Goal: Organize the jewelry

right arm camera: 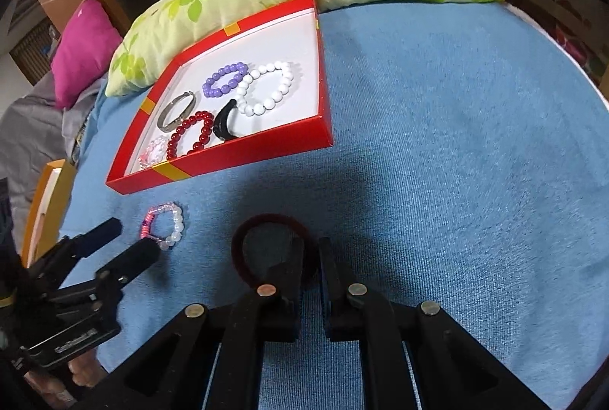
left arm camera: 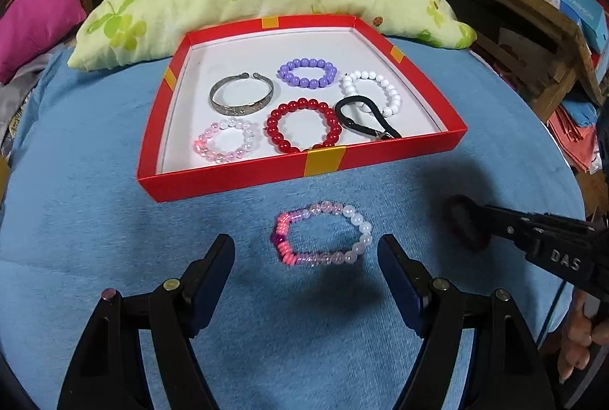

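surface: blue cloth
left gripper: jaws spread around pink-white bracelet
right gripper: pinching dark red hair tie

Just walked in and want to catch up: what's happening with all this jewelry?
A person is sorting jewelry into a red box on a blue cloth. Six pieces already lie inside. The right gripper is shut on a dark red hair tie; the left gripper is open around a pink-and-white bead bracelet outside the box.

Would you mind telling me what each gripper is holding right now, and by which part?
The right gripper is shut on the dark red hair tie, pinching its near right edge. The left gripper is open, holding nothing.
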Demonstrator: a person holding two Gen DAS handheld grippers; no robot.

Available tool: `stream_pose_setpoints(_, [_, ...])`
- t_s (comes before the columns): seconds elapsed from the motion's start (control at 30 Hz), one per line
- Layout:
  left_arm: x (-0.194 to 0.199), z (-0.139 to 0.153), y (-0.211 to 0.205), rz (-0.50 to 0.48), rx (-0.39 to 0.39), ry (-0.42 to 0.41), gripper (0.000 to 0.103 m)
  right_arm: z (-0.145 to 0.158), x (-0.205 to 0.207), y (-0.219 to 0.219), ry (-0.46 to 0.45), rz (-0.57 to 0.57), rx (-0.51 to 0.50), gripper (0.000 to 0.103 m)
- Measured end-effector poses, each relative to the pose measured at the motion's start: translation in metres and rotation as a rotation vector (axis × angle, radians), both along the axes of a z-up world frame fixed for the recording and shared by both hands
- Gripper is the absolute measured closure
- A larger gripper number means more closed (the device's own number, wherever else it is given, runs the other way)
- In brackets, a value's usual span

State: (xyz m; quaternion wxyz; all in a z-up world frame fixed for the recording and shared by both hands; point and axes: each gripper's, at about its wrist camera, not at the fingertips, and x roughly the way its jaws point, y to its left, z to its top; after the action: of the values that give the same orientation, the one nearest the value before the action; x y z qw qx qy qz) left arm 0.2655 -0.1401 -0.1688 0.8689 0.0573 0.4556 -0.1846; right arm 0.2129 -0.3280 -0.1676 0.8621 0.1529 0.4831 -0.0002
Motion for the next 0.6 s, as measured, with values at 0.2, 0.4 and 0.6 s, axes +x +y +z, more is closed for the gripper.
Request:
stream_pose_setpoints(0.2, [0.007, -0.008, -0.006, 0.005, 0.000, 0.022, 0.025, -0.001, -0.001, -0.003, 0.006, -0.007, 0.036, 0.093])
stream_pose_setpoints(0.4, [0.007, -0.012, -0.008, 0.007, 0.011, 0.015, 0.025, -0.001, -0.001, -0.002, 0.004, -0.005, 0.031, 0.093])
stream_pose_setpoints(0.6, [0.002, -0.012, -0.008, -0.012, 0.019, -0.006, 0.036, -0.001, -0.002, 0.000, 0.001, 0.000, 0.016, 0.093])
